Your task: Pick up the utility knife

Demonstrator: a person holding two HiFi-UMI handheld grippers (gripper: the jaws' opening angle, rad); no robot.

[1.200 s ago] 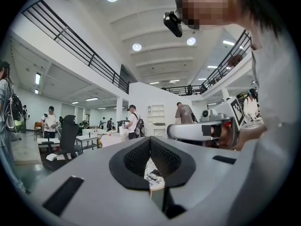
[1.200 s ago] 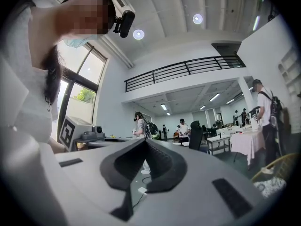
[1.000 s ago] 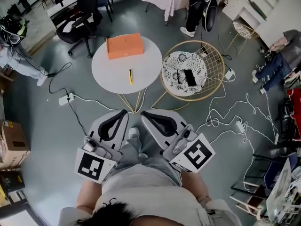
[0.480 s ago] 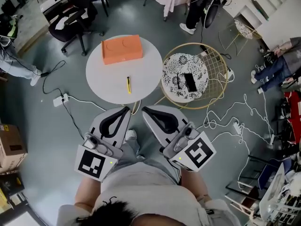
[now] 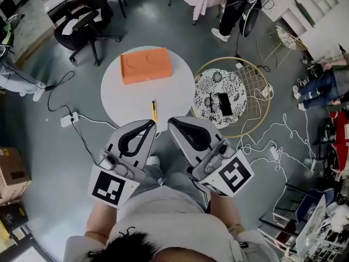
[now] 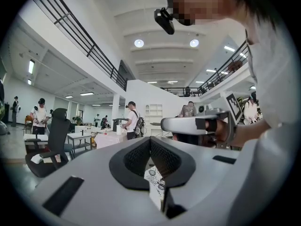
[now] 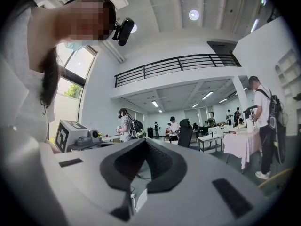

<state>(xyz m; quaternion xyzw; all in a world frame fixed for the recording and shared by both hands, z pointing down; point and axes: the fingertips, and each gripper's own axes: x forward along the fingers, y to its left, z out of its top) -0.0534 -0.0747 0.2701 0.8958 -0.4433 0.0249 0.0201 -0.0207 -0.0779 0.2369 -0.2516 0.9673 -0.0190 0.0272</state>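
The utility knife (image 5: 154,111), slim and yellow, lies on the round white table (image 5: 125,97) close to its near edge. An orange box (image 5: 145,65) sits at the table's far side. My left gripper (image 5: 148,124) is shut with nothing in it, its tip just short of the knife. Beside it, my right gripper (image 5: 174,122) is also shut and holds nothing, a little to the knife's right. In the left gripper view the jaws (image 6: 150,141) point level across the room, and the right gripper (image 7: 145,143) does the same; neither view shows the knife.
A gold wire-rimmed stand (image 5: 256,75) with a patterned top and a black phone (image 5: 223,103) stands right of the table. White cables (image 5: 272,141) and a power strip (image 5: 70,119) lie on the floor. An office chair (image 5: 87,21) and people stand farther off.
The table and knife have drawn closer to me. Both grippers have advanced and now reach the table's near edge, staying shut.
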